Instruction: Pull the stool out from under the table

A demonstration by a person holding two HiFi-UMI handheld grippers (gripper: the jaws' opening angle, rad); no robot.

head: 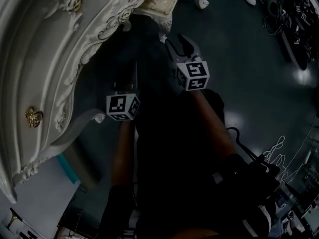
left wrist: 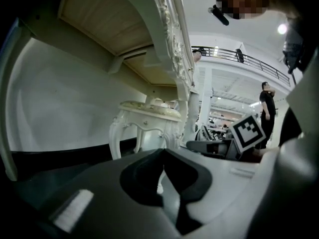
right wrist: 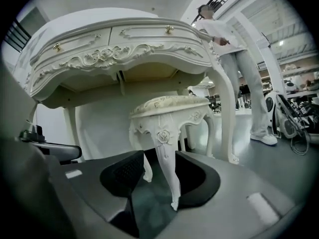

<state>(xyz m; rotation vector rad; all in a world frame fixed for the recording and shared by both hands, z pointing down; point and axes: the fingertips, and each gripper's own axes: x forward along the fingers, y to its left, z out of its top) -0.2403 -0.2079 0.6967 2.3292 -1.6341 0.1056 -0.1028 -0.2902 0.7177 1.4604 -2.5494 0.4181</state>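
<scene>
The white carved stool [right wrist: 169, 114] with a cream cushion stands under the ornate white dressing table [right wrist: 114, 49]. My right gripper [right wrist: 159, 176] is open, low and close in front of the stool. The stool's front leg [right wrist: 167, 158] shows in the gap between the jaws, and the pads do not press on it. In the head view the right gripper [head: 183, 48] points at the stool's edge [head: 164, 4] beside the table [head: 60, 44]. My left gripper [left wrist: 163, 166] is shut on nothing, further left, with the stool [left wrist: 149, 116] ahead of it. Its marker cube [head: 122, 106] shows from above.
A person in white trousers [right wrist: 249, 88] stands at the table's right end. Cables and dark gear [head: 294, 24] lie on the grey floor at the right. Another person [left wrist: 267, 108] stands far off. The table's curved leg [right wrist: 227, 108] rises right of the stool.
</scene>
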